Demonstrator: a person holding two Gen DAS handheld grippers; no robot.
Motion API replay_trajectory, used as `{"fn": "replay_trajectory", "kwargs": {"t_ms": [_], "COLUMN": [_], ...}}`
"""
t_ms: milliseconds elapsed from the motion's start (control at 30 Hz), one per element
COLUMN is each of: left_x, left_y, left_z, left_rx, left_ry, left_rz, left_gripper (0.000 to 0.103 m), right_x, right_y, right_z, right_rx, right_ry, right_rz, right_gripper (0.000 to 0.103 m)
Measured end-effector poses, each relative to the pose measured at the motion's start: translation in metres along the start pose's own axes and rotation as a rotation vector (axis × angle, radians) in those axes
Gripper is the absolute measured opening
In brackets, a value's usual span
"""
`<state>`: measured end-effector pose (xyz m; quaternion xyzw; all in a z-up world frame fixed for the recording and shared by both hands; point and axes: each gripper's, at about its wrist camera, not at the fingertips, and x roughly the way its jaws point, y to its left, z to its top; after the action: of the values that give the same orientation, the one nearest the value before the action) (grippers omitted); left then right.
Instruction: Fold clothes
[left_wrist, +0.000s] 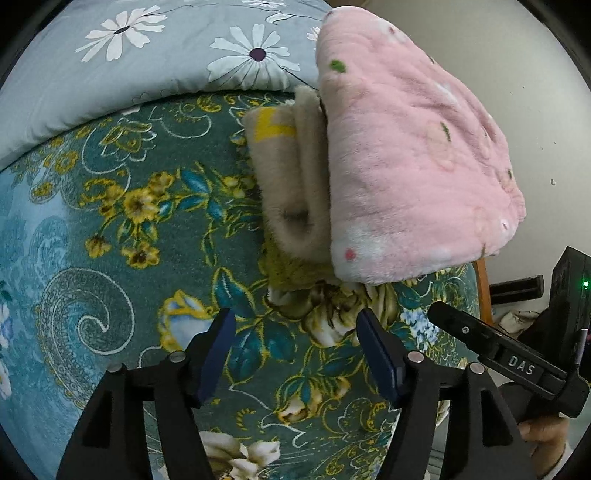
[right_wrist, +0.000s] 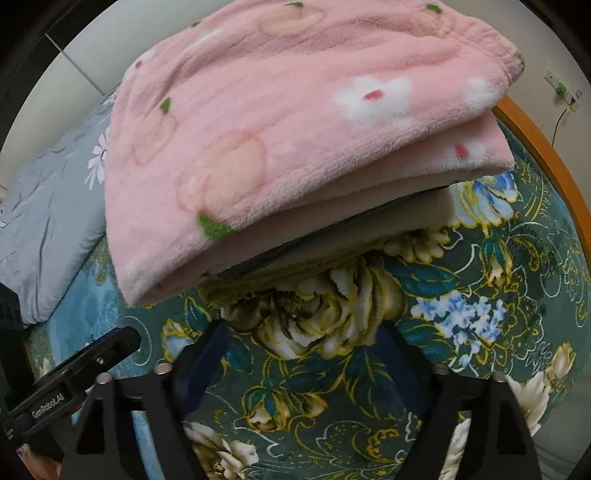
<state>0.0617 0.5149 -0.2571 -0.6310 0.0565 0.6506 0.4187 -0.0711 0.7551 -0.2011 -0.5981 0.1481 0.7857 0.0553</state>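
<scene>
A folded pink fleece garment (left_wrist: 413, 162) with white flowers and peach prints lies on top of a stack on the bed; in the right wrist view the pink garment (right_wrist: 280, 133) fills the upper half. Under it sits a folded beige plush garment (left_wrist: 291, 177) with a yellow mark. My left gripper (left_wrist: 295, 332) is open just below the stack, with only the floral bedspread between its blue pads. My right gripper (right_wrist: 303, 347) is open wide in front of the stack's near edge, nothing between its fingers. The right gripper's body (left_wrist: 517, 362) shows at the right of the left wrist view.
The stack rests on a teal floral bedspread (left_wrist: 122, 236). A grey-blue quilt with white daisies (left_wrist: 159, 55) lies at the far side. An orange wooden bed edge (right_wrist: 539, 144) runs along the right, with a wall socket and cable (right_wrist: 561, 92) beyond. A hand (left_wrist: 546, 435) holds the right gripper.
</scene>
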Motion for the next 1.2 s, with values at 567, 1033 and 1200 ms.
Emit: {"fn": "replay_trajectory", "kwargs": {"t_ms": [567, 1033, 1200], "left_x": [0.017, 0.027, 0.030], "left_y": [-0.010, -0.001, -0.004], "left_z": [-0.025, -0.045, -0.052], "left_rx": [0.038, 0.007, 0.039], "left_ry": [-0.072, -0.173, -0.257], "left_rz": [-0.028, -0.030, -0.041], "left_gripper": [0.089, 0.090, 0.090], "right_x": [-0.013, -0.002, -0.001], "right_y": [0.003, 0.009, 0.010], "right_z": [0.003, -0.011, -0.016], "right_rx": [-0.062, -0.119, -0.128], "right_ry": [-0.131, -0.226, -0.286], "right_rz": [-0.108, -0.139, -0.135], "right_gripper": [0.103, 0.103, 0.103]}}
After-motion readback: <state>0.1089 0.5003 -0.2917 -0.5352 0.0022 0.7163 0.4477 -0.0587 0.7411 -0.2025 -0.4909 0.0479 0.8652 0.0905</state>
